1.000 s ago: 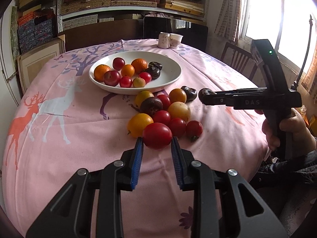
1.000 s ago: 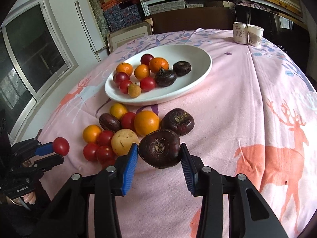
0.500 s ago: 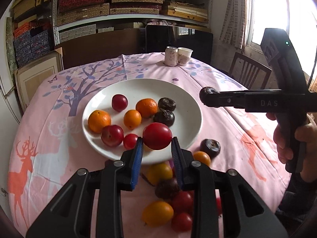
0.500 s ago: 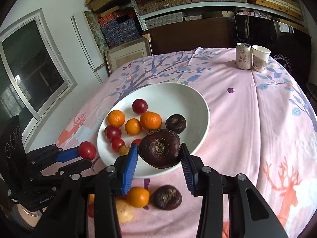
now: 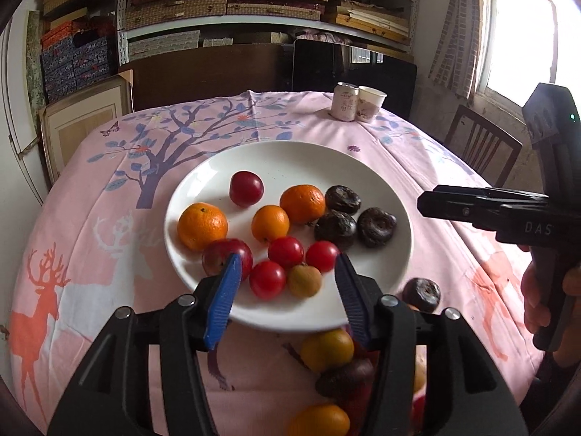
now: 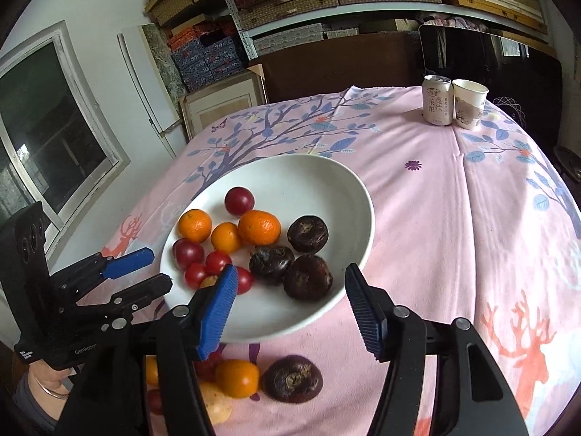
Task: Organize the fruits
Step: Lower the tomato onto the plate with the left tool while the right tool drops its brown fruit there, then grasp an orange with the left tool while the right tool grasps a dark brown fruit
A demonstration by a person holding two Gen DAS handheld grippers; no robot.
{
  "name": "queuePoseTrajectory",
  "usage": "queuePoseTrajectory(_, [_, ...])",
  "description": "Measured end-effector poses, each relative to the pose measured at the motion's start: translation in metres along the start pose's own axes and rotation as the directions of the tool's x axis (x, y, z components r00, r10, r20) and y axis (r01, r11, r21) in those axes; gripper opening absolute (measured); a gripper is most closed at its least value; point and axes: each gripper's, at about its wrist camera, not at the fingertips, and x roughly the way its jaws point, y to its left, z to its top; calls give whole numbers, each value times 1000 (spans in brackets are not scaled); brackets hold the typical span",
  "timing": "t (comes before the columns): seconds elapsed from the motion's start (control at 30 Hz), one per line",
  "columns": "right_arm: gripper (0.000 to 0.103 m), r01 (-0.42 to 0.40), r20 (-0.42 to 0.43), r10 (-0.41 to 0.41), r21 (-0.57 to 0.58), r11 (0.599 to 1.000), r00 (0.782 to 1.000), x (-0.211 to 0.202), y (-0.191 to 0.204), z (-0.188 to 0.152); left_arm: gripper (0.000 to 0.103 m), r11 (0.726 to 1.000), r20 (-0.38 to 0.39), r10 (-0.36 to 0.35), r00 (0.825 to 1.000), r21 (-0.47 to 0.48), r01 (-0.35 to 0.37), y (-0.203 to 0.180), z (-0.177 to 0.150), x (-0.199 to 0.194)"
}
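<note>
A white plate (image 5: 290, 161) (image 6: 308, 170) on the pink tablecloth holds oranges, red tomatoes, plums and three dark water chestnuts. My left gripper (image 5: 287, 298) is open and empty over the plate's near rim, above a red tomato (image 5: 322, 255) that lies in the plate. My right gripper (image 6: 290, 309) is open and empty over the plate's near rim, just behind a dark chestnut (image 6: 308, 277) lying in the plate. More fruit lies on the cloth before the plate: an orange (image 6: 238, 378), a dark chestnut (image 6: 292, 383) and others partly hidden by the fingers.
A drink can (image 6: 437, 100) and a paper cup (image 6: 469, 103) stand at the table's far side. A wooden chair (image 5: 483, 149) stands to the right of the table. Shelves with boxes line the back wall.
Both grippers moved forward over the plate and opened. The left let go of the red tomato and the right let go of the dark chestnut; both now lie in the plate.
</note>
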Motion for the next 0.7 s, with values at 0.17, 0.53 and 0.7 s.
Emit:
queuePoseTrajectory(0.17, [62,-22,-10,22,-3,1000,1000,-27,0,-40,54,998,-31,-3,1000,63,5,-12,-41,-39])
queuePoseTrajectory(0.53, [62,-41,-55,41,2,999,998,-47,10,-99,51,998,-73,27,997,63,-22,-17,-92,-56])
queuePoseTrajectory(0.7, [62,-36,-56,36,-6,999,998,-54,12,-106,49,999,-112,14,994,44,-9,-15,-94,-36])
